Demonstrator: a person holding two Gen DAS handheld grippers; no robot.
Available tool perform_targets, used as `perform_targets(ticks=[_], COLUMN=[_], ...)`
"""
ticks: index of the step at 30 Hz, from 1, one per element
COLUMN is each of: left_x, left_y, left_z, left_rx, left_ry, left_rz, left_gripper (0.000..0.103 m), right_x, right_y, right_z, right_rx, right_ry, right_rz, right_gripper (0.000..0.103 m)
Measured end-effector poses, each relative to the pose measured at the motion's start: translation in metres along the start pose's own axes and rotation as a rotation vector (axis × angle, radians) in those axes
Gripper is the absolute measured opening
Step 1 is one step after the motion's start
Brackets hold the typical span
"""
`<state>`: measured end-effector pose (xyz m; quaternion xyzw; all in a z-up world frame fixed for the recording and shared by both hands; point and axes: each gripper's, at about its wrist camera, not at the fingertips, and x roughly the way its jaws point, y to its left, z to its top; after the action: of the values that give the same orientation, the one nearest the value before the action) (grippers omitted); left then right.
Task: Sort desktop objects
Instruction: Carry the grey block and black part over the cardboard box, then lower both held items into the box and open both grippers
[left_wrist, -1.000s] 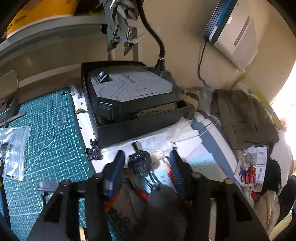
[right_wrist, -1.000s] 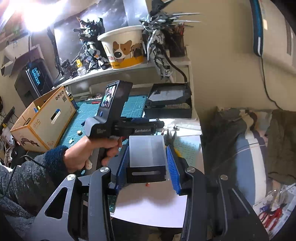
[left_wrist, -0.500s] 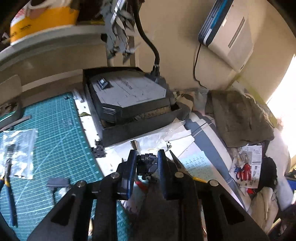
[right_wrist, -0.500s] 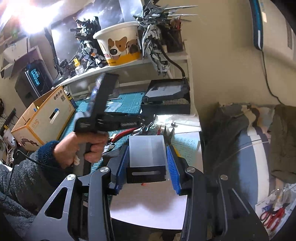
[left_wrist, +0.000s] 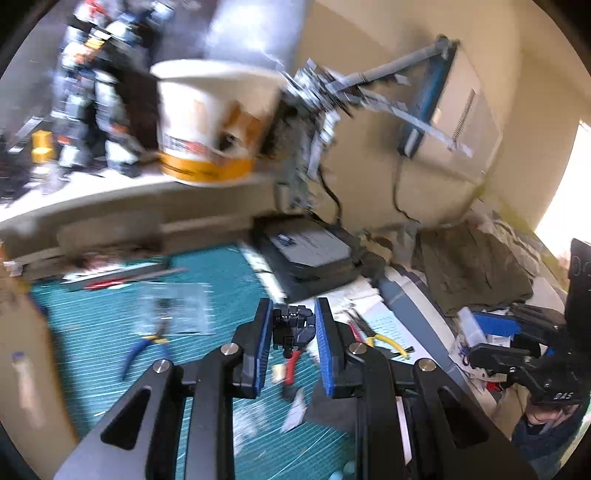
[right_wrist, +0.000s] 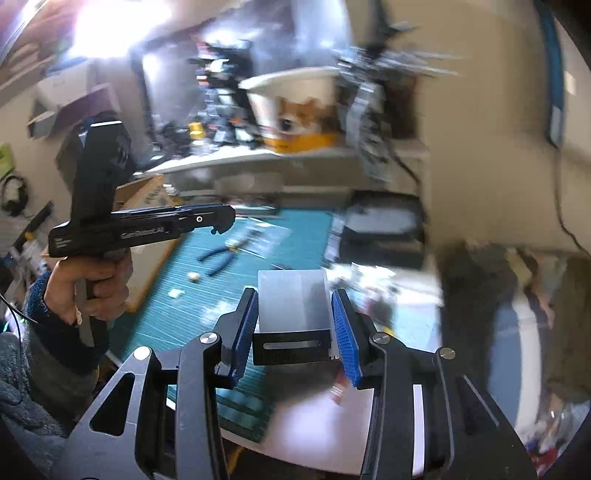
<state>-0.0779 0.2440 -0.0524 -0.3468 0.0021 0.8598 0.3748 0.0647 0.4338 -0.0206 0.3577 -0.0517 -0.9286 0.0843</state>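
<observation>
Left gripper (left_wrist: 293, 328) lifted above green cutting mat (left_wrist: 92, 332), blue pads pinching small black model part (left_wrist: 293, 326), right gripper (right_wrist: 294, 325) clamped on translucent drawer box (right_wrist: 293, 314) with black front, blue-handled pliers (right_wrist: 218, 258) lying on mat, dog-print cup (right_wrist: 299, 110) on shelf (right_wrist: 258, 158) behind.

Motion blur smears the shelf figures (left_wrist: 92, 99) and dog-print tub (right_wrist: 299, 114) beyond detail.

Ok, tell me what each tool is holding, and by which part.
Left tool: small black plastic part, clamped by its sides. Right tool: small grey open box, gripped across its side walls.
</observation>
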Motion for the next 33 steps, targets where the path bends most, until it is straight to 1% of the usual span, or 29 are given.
perform_targets(ticks=[4, 6, 10, 11, 13, 16, 17, 20, 25, 29, 32, 33], left_x=[-0.059, -0.095, -0.149, -0.163, -0.184, -0.209, -0.213, -0.210, -0.199, -0.191, -0.180, -0.175], left_y=[0.031, 0.050, 0.087, 0.099, 0.122, 0.152, 0.161, 0.189, 0.238, 0.251, 0.256, 0.259], left_z=[-0.001, -0.003, -0.008, -0.011, -0.015, -0.025, -0.029, -0.040, -0.062, -0.069, -0.072, -0.074], left_rx=[-0.009, -0.013, -0.036, -0.043, -0.073, -0.110, -0.121, -0.141, -0.225, -0.225, -0.230, -0.233], left_ry=[-0.055, -0.094, -0.125, -0.122, -0.112, -0.080, -0.063, 0.022, 0.166, 0.231, 0.284, 0.312], left_rz=[0.086, 0.156, 0.255, 0.287, 0.323, 0.360, 0.365, 0.400, 0.351, 0.380, 0.389, 0.384], left_gripper=[0.023, 0.023, 0.023, 0.023, 0.023, 0.023, 0.023, 0.023, 0.023, 0.023, 0.023, 0.023], right_x=[0.022, 0.035, 0.068, 0.079, 0.100, 0.132, 0.144, 0.182, 0.233, 0.252, 0.260, 0.262], right_y=[0.049, 0.079, 0.145, 0.164, 0.195, 0.233, 0.245, 0.278, 0.307, 0.320, 0.329, 0.331], right_z=[0.031, 0.046, 0.078, 0.087, 0.100, 0.113, 0.116, 0.120, 0.115, 0.110, 0.107, 0.107], right_rx=[-0.090, -0.145, -0.240, -0.264, -0.298, -0.324, -0.332, -0.349, -0.390, -0.435, -0.461, -0.464], right_ry=[-0.001, 0.001, 0.025, 0.037, 0.069, 0.123, 0.145, 0.231, 0.351, 0.390, 0.403, 0.411], right_rz=[0.100, 0.160, 0.296, 0.332, 0.389, 0.432, 0.439, 0.449, 0.388, 0.327, 0.280, 0.274], right_gripper=[0.038, 0.038, 0.038, 0.038, 0.038, 0.038, 0.038, 0.038, 0.038, 0.038, 0.038, 0.038])
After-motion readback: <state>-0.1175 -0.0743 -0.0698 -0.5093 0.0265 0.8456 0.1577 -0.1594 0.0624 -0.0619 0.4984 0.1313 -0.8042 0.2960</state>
